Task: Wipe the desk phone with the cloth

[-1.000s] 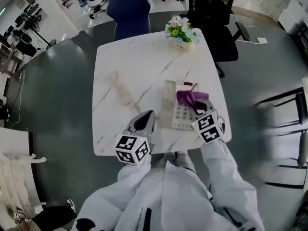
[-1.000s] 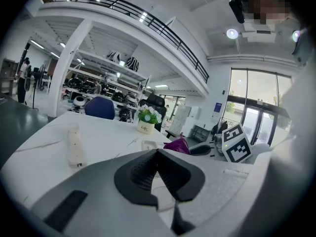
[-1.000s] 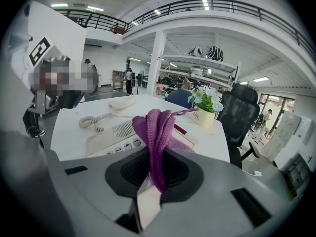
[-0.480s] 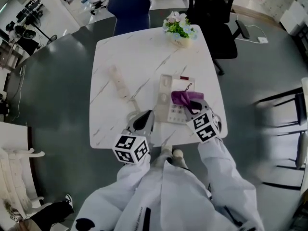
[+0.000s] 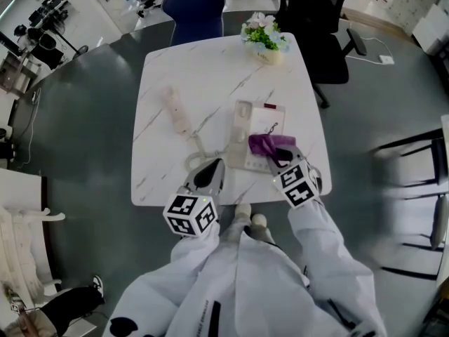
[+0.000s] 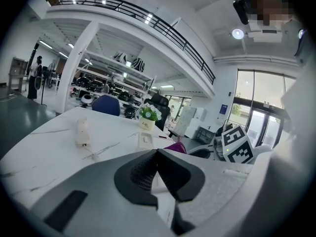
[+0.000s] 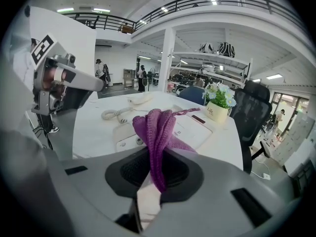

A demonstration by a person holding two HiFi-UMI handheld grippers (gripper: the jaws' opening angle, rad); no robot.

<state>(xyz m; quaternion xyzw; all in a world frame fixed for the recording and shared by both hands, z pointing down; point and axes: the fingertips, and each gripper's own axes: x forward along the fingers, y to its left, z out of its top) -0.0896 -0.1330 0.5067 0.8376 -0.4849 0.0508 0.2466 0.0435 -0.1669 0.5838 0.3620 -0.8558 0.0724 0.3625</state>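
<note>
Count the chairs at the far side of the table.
2. A blue chair at the far-left corner and a black office chair at the far-right corner. Dark frames off to the right may be more; unclear.

Over the last 1 second the cloth (image 5: 266, 144), pinched in the right gripper (image 5: 278, 159), has been drawn across the desk phone (image 5: 247, 128) toward its near edge and slightly leftward. The left gripper (image 5: 210, 173) has been pulled back toward the near edge of the table (image 5: 175, 69). The table is now seen higher in the head view, and 2 shoes (image 5: 249, 218) have come into view below that edge.
</note>
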